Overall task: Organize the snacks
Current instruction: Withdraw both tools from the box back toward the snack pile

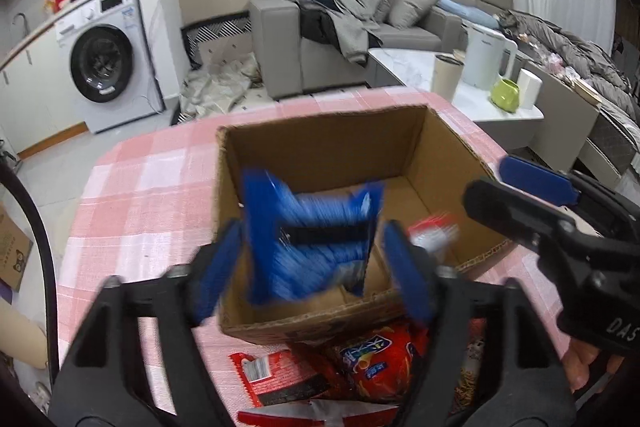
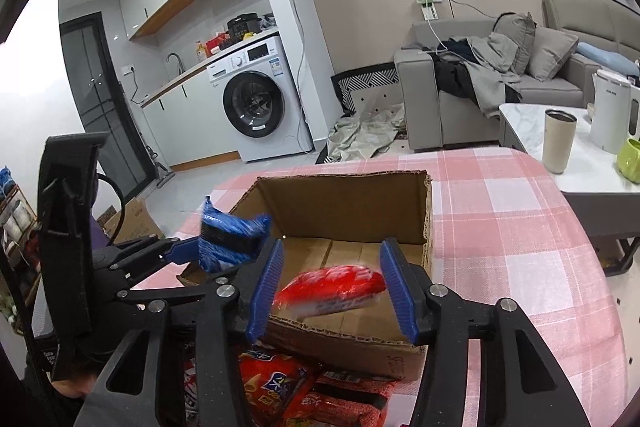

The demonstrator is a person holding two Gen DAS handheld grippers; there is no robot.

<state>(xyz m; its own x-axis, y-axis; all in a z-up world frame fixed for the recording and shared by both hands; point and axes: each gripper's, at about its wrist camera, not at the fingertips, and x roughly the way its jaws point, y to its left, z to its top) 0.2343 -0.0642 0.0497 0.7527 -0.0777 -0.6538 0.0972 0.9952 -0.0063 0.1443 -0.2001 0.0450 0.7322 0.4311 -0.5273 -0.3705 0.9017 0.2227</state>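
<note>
An open cardboard box stands on the pink checked tablecloth. A blue snack packet is blurred in mid-air over the box, between the spread fingers of my left gripper, touching neither. A red snack packet is blurred in mid-air between the spread fingers of my right gripper, over the box's near edge. Both grippers are open.
More red snack bags lie on the cloth in front of the box. A low white table with a tumbler, kettle and green mug stands to the right. A sofa and washing machine are beyond.
</note>
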